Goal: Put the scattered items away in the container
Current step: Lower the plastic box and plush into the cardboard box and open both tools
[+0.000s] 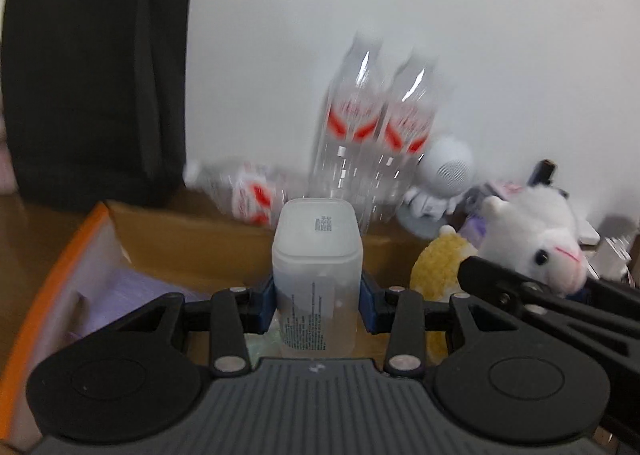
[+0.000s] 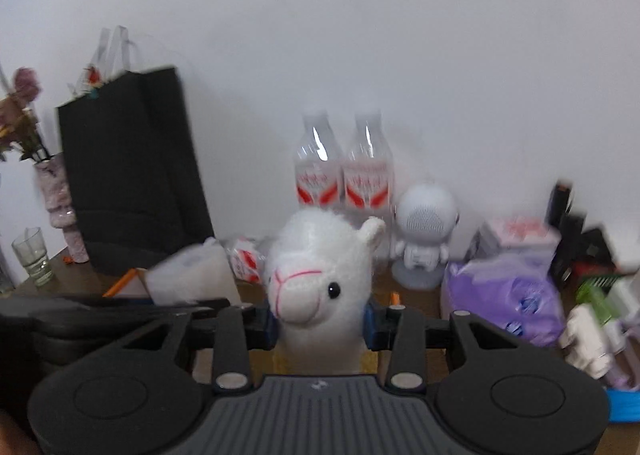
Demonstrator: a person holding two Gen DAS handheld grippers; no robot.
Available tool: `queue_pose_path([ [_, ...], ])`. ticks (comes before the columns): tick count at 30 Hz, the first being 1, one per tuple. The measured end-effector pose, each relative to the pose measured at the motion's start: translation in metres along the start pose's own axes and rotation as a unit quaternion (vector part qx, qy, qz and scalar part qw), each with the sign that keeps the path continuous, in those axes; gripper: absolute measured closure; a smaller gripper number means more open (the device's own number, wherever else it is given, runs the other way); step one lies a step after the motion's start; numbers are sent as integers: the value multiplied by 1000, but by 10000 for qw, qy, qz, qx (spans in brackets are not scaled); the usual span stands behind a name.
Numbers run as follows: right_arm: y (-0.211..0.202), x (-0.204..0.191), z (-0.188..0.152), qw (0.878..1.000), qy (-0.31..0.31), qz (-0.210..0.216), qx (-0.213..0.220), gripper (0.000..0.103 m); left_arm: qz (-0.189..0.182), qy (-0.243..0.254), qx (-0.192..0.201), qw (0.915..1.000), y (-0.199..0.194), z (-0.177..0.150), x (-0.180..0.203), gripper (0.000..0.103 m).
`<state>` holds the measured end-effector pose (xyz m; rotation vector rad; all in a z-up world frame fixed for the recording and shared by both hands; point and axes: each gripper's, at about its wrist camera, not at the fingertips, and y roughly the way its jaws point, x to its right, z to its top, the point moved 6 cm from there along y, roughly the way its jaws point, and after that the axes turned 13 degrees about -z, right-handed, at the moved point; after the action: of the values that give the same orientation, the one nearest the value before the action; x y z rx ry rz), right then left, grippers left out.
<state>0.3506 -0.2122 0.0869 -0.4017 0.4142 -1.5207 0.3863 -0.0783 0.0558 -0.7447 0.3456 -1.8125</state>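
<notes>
My left gripper (image 1: 318, 309) clamps a frosted white plastic bottle (image 1: 317, 275) upright between its blue pads, above the open cardboard box (image 1: 192, 251) with an orange-edged flap. My right gripper (image 2: 320, 325) squeezes a white plush alpaca (image 2: 320, 279) at the neck, its face turned toward the camera; in the left view the alpaca sits just right of the bottle, beside a yellow knitted toy (image 1: 436, 267). Behind, against the white wall, two clear water bottles (image 2: 344, 175) with red labels stand side by side, a third lying on the wooden table (image 2: 416, 295). A black paper bag (image 2: 132, 175) stands left, a white robot-shaped speaker (image 2: 424, 231) right.
</notes>
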Motion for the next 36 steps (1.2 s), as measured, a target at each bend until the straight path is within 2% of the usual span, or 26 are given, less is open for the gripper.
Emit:
queue_pose_path([
  [4, 25, 1, -6, 9999, -28, 30, -110, 66, -13, -91, -212, 9997, 28, -13, -10, 61],
  [7, 37, 1, -14, 9998, 11, 23, -179, 65, -112, -273, -434, 9986, 33, -17, -18, 57],
  [11, 55, 3, -26, 9992, 71, -17, -387, 62, -45, 52, -133, 9999, 15, -3, -18, 37],
  [13, 59, 2, -28, 9985, 22, -63, -535, 57, -276, 171, -66, 9995, 3, 3, -15, 29],
  [14, 59, 2, -28, 9984, -11, -85, -559, 53, -309, 240, -18, 9992, -3, 6, -14, 28],
  [15, 58, 1, -28, 9983, -56, -137, -558, 43, -281, 318, 7, 9991, -7, 8, -12, 28],
  [19, 44, 0, -22, 9989, -93, -202, -404, 24, -88, 457, 67, 9989, -28, 16, -11, 22],
  [21, 32, 3, -17, 9992, -23, -212, -341, 24, -48, 412, 21, 9991, -38, 17, -13, 22],
  [24, 13, 4, -7, 9990, -35, -219, -386, 24, 143, 426, -33, 9990, -59, 18, -14, 14],
  [25, 7, 4, -5, 9987, -82, -264, -417, 22, 213, 449, -64, 9987, -66, 18, -14, 5],
  [26, -1, 4, -3, 9982, -135, -324, -490, 21, 269, 500, -110, 9983, -73, 17, -13, 0],
  [30, -26, 3, -3, 9940, -160, -439, -985, 18, 488, 756, -426, 9950, -100, 7, -11, 0],
  [36, -62, 3, -15, 9909, -22, -346, -1301, 18, 572, 647, -565, 9947, -145, -12, -19, 0],
])
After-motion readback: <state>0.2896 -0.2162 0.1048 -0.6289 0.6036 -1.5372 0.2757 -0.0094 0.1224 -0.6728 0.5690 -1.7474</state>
